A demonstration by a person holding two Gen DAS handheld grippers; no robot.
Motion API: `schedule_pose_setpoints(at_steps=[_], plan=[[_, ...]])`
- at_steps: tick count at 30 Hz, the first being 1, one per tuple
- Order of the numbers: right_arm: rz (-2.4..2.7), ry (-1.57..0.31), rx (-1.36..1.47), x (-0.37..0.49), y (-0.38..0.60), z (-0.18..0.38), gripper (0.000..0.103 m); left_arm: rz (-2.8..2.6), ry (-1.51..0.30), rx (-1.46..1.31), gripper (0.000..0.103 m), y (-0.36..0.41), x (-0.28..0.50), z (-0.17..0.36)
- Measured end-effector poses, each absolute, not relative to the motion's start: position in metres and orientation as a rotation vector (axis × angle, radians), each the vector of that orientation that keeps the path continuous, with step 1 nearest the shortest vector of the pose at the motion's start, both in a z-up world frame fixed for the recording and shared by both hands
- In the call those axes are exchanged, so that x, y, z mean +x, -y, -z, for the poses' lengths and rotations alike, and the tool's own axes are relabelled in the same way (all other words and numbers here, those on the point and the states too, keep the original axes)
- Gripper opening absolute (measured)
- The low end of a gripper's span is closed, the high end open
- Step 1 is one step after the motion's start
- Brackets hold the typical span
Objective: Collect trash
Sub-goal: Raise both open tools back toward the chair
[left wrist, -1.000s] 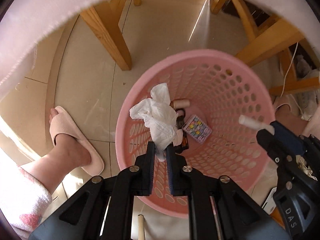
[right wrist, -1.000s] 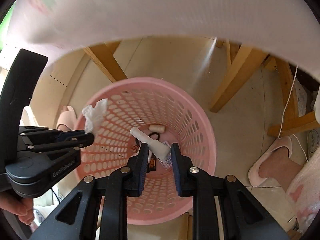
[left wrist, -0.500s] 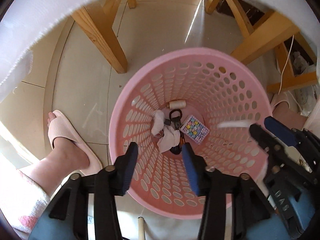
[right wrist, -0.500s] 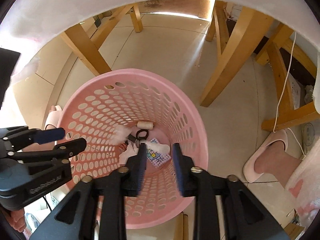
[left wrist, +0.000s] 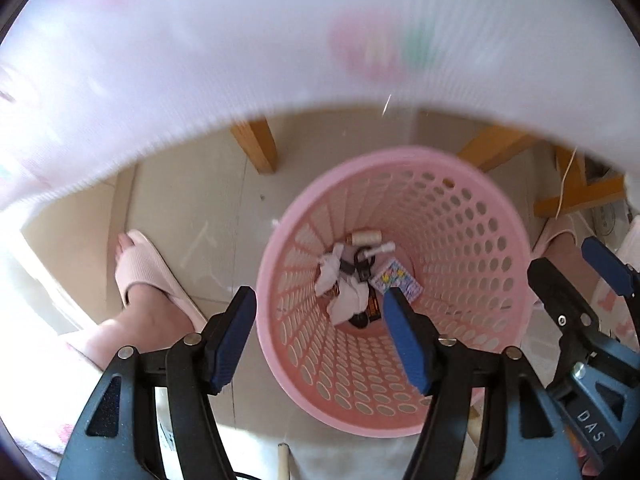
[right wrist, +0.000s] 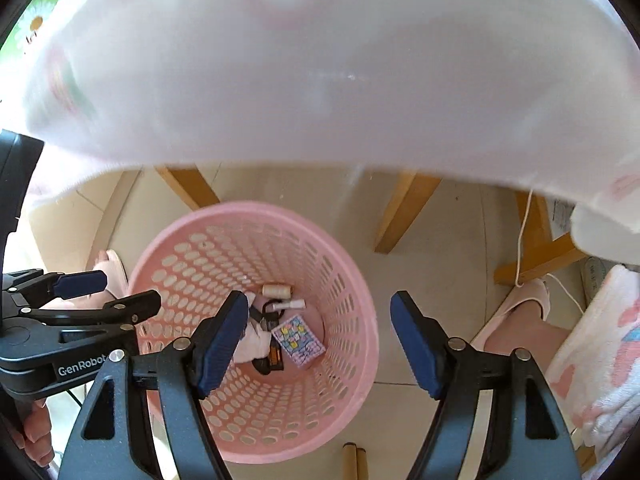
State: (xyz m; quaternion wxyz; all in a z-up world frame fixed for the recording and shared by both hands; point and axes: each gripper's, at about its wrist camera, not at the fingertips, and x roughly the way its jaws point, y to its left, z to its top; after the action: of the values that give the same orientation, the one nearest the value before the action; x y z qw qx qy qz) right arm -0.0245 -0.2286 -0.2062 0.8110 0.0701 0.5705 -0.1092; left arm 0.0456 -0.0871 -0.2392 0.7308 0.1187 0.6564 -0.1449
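While fingers [left wrist: 236, 334] gape, tissue [left wrist: 344, 300] below.

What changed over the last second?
Both grippers let go: the left gripper dropped the tissue, the right gripper the white tube; both now lie in the basket. Jaws have just been opening, empty. Basket unmoved.
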Motion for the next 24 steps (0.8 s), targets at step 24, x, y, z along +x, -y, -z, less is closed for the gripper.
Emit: schedule_pose_setpoints(at_steps=[24], plan=[[0.227,-0.776,0.148,-0.057,0.236,0.051,0.085,0.327,-0.832,0.246,0.069,0.063,0.025,0.066]])
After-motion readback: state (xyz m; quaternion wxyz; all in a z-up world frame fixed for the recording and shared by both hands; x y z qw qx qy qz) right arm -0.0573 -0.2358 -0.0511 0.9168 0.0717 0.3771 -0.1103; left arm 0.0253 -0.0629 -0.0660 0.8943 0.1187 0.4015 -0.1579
